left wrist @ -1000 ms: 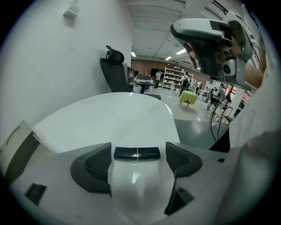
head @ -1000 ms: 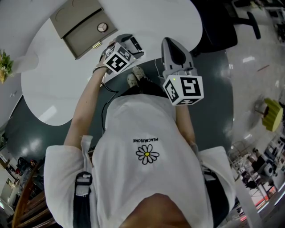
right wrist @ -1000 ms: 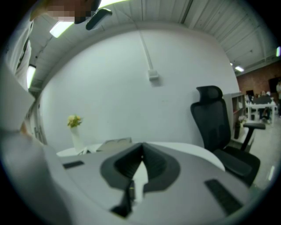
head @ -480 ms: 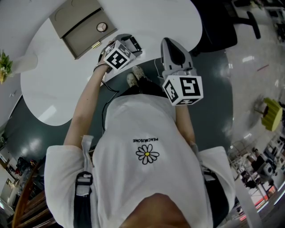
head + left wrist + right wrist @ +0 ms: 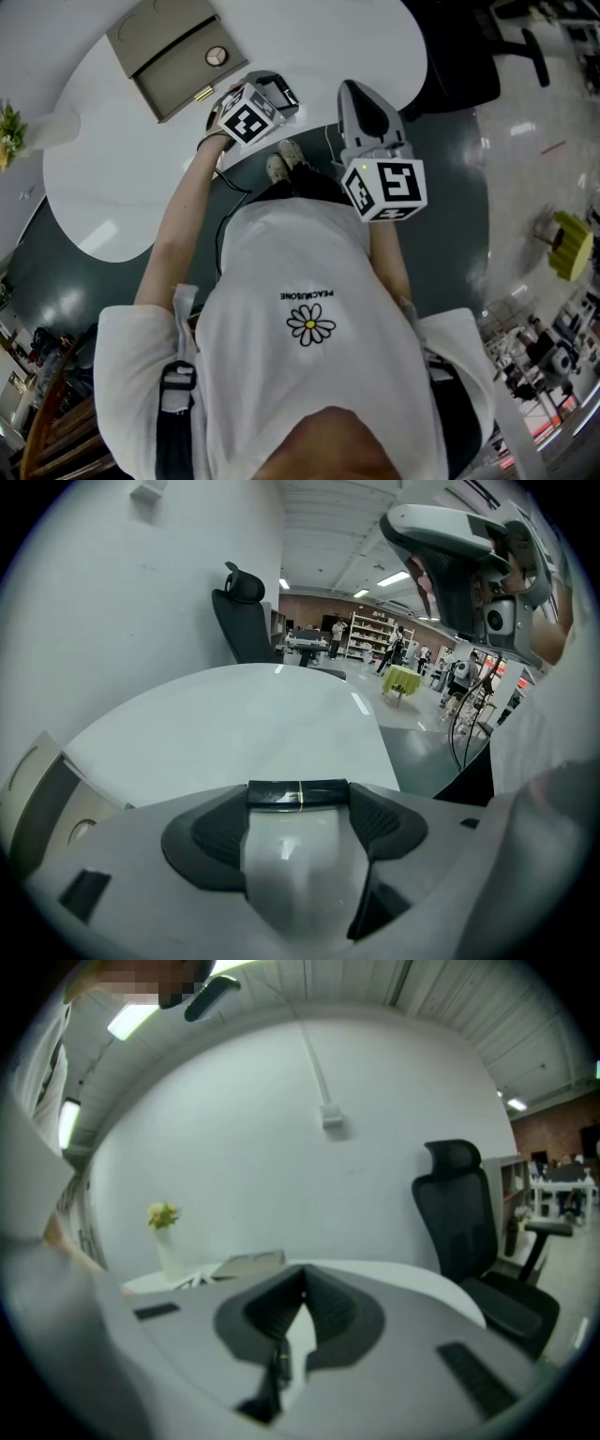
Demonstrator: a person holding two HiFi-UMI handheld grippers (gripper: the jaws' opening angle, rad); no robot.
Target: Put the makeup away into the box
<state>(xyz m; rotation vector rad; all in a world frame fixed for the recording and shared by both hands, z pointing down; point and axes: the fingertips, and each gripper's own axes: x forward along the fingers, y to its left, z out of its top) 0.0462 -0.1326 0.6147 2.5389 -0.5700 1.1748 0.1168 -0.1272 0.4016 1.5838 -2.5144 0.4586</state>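
A black makeup tube [image 5: 298, 794] with a thin gold band lies crosswise at the near edge of the white table [image 5: 234, 724]. My left gripper [image 5: 298, 795] spans it end to end. Its jaws have just been closing and both pads meet the tube's ends. In the head view the left gripper [image 5: 274, 89] reaches over the table edge, just below the open beige box [image 5: 164, 56]. A round compact [image 5: 217, 56] sits in the box. My right gripper [image 5: 361, 94] hangs shut and empty above the floor; its fingertips [image 5: 302, 1290] meet.
A vase of flowers [image 5: 167, 1237] stands on the table's far left, beyond the box [image 5: 248, 1262]. A black office chair [image 5: 469, 1213] stands at the table's right end. Dark floor lies under me, with a yellow stool [image 5: 570, 242] far off to the right.
My left gripper has edged slightly toward the table and the box. The right gripper has kept still.
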